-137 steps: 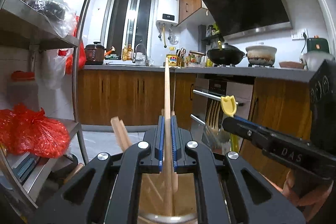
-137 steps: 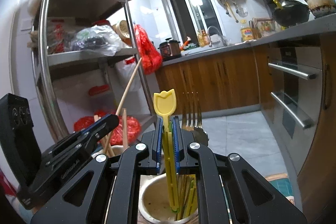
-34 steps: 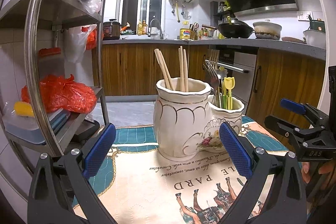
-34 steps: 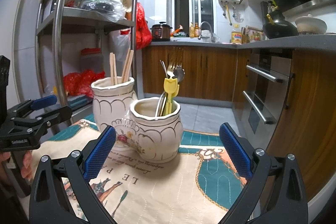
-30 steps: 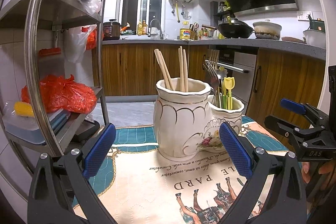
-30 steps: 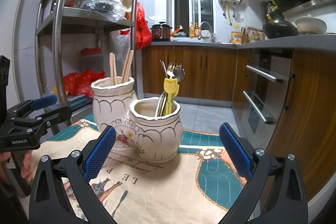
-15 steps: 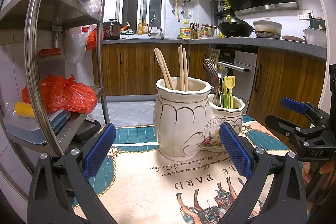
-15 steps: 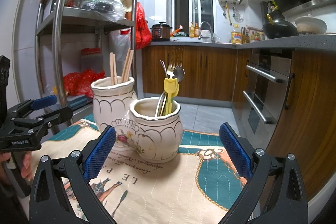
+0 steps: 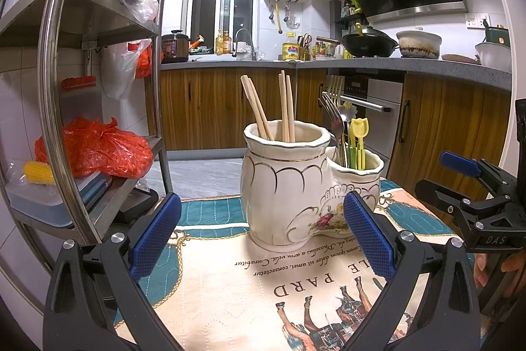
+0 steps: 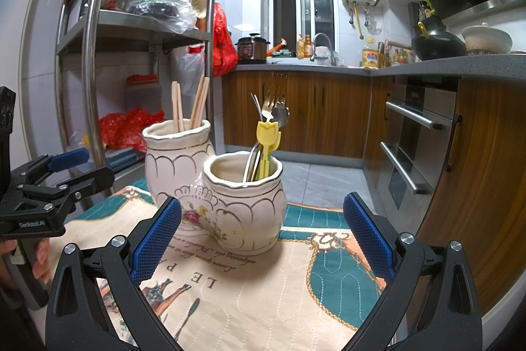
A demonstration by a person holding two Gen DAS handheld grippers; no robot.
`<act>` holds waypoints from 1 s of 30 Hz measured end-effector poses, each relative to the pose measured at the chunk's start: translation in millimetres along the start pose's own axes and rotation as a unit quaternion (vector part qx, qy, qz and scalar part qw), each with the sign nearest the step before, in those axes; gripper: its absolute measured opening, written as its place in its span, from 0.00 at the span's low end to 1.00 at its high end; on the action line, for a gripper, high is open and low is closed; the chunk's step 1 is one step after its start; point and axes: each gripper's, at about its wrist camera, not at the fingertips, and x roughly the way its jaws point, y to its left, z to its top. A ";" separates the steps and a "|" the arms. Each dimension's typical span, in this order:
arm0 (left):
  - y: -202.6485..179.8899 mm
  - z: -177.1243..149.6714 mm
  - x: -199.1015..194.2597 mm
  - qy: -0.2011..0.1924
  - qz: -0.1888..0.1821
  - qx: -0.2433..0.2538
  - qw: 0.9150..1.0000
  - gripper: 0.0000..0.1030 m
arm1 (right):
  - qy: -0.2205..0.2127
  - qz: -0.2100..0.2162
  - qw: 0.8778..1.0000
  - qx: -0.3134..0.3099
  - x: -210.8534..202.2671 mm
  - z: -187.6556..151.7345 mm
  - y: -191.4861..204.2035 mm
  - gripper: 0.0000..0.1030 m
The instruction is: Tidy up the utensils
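Both tongs are held wide open and empty in front of the double ceramic holder with the sorted utensils.

The left tongs (image 9: 261, 239) and the right tongs (image 10: 261, 239) are spread apart, and nothing is gripped between the blue pads. The ceramic holder (image 9: 289, 183) is placed on the printed cloth (image 9: 250, 295) that covers the counter, just ahead of both. In its taller pot the wooden chopsticks (image 9: 285, 107) are seen upright; in the lower pot (image 10: 245, 203) the forks (image 10: 275, 94) and the yellow utensils (image 10: 268, 137) are kept. The lower ends of all utensils are hidden inside the pots, and the metal pieces overlap, so their number cannot be told. The hands are mostly cut off; only fingertips (image 10: 41, 255) are visible under the left device.
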 end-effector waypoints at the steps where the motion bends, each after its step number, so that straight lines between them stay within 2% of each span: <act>1: 0.3 -0.1 -0.3 0.000 0.000 0.000 1.000 0.95 | 0.000 0.000 1.000 0.000 0.0 0.0 0.0 0.95; 30: 3.1 2.0 2.0 0.008 0.005 0.006 1.000 0.95 | 0.001 0.000 1.000 0.000 0.2 0.6 0.3 0.95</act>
